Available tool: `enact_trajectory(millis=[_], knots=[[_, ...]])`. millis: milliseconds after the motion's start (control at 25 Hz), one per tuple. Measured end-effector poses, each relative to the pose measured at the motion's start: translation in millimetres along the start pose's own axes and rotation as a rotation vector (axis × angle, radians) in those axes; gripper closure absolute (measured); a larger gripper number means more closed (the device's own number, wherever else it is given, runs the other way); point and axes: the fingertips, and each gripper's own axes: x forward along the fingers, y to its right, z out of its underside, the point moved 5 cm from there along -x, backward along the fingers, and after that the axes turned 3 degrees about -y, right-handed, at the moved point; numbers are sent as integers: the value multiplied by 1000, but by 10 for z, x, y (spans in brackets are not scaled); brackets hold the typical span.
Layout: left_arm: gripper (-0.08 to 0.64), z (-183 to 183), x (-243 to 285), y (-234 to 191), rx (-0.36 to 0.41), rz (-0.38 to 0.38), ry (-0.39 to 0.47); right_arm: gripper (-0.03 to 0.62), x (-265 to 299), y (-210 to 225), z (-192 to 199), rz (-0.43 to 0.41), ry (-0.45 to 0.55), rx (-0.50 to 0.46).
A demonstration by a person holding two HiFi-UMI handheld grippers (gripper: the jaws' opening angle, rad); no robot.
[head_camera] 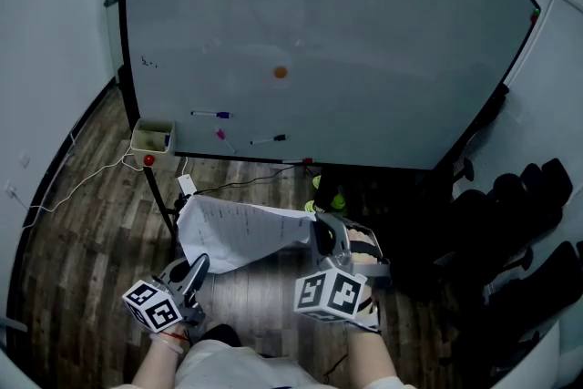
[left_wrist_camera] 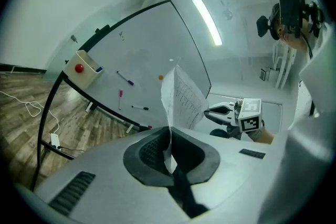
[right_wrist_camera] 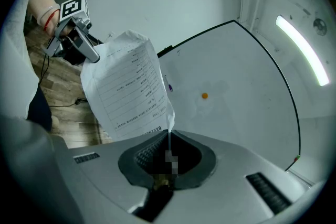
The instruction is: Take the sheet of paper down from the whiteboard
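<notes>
Creased printed paper sheet [head_camera: 239, 232] sags near smooth glossy whiteboard [head_camera: 364, 32]

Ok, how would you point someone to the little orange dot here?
Start at the big whiteboard in front of the person. Near its middle, above the three markers stuck lower down, sits the orange dot. It is the only round, orange thing on the board; the markers are long and thin.

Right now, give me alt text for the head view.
The left gripper and right gripper pinch a printed sheet of paper between them, clear of the whiteboard. An orange dot and markers sit on the board.
</notes>
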Motion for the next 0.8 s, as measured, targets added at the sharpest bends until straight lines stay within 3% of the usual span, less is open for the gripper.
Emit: enact_trajectory(millis=[800], knots=[[545,-115,-123,-340,-27,65,-83,565,146,-326,-196,-107,-48,60]])
